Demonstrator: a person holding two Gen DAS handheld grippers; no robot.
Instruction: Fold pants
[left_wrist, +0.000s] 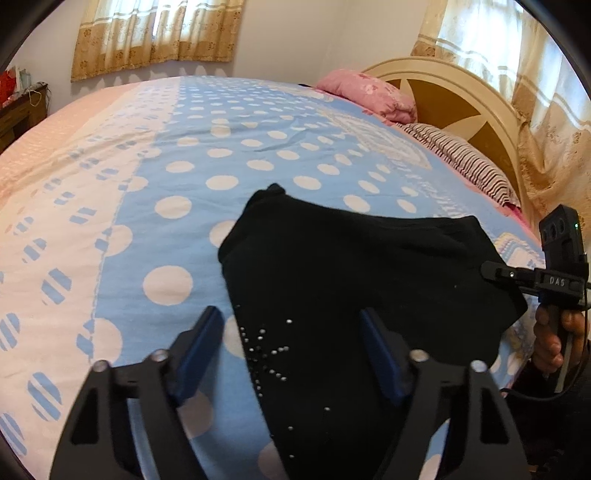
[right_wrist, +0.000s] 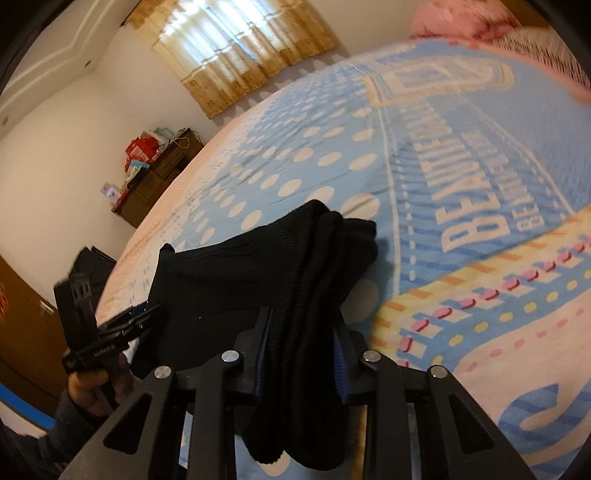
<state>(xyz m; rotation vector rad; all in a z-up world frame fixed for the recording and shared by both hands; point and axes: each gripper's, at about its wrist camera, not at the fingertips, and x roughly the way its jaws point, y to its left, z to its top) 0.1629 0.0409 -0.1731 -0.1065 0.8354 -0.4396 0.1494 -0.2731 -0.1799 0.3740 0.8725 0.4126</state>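
Black pants (left_wrist: 332, 266) are lying bunched on the blue polka-dot bedspread (left_wrist: 207, 147), near the bed's front edge, a rhinestone star pattern showing on the cloth. Left gripper (left_wrist: 291, 347) is hovering over the near part of the garment, tongs standing wide, nothing between them. Right gripper (right_wrist: 303, 350) is pinching a thick gathered fold of the pants (right_wrist: 258, 266), pads pressing in on both sides, cloth hanging below the fingers. Pink pillow (left_wrist: 369, 94) and striped pillow (left_wrist: 465, 158) are sitting by the headboard (left_wrist: 461, 85).
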